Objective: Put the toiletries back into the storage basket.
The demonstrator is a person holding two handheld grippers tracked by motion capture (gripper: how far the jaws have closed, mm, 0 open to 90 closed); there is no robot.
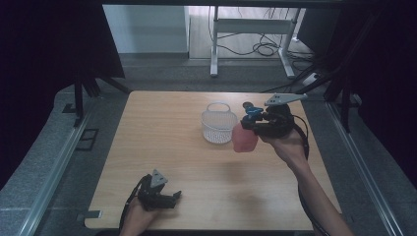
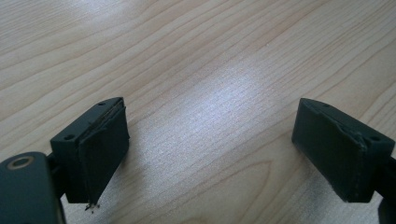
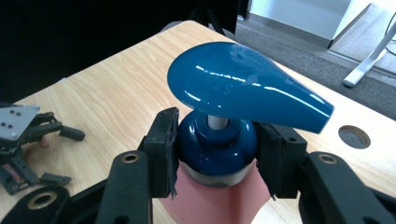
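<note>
**Jaws clamping the pump bottle at its collar**

The jaws of our right gripper (image 3: 217, 154) are pressing from both sides on the dark blue collar of the pink pump bottle (image 3: 210, 200), directly under its blue pump head (image 3: 243, 88). In the right gripper view, we are seeing one black pad seated against each side of the collar, with the pump spout pointing past the far pad. In the high view, we are holding the right gripper (image 1: 251, 124) above the table (image 1: 167, 162), and the bottle (image 1: 244, 139) is hanging from the jaws, clear of the wood. The bottle is sitting just beside the white mesh basket (image 1: 218, 123), on the basket's right, close to its rim; whether the two are touching, we cannot tell.

The jaws of our left gripper (image 2: 210, 140) are standing wide apart, with bare tabletop between them and nothing held. In the high view, we are resting the left gripper (image 1: 174, 198) near the front edge of the table, well apart from the basket and the bottle.
</note>
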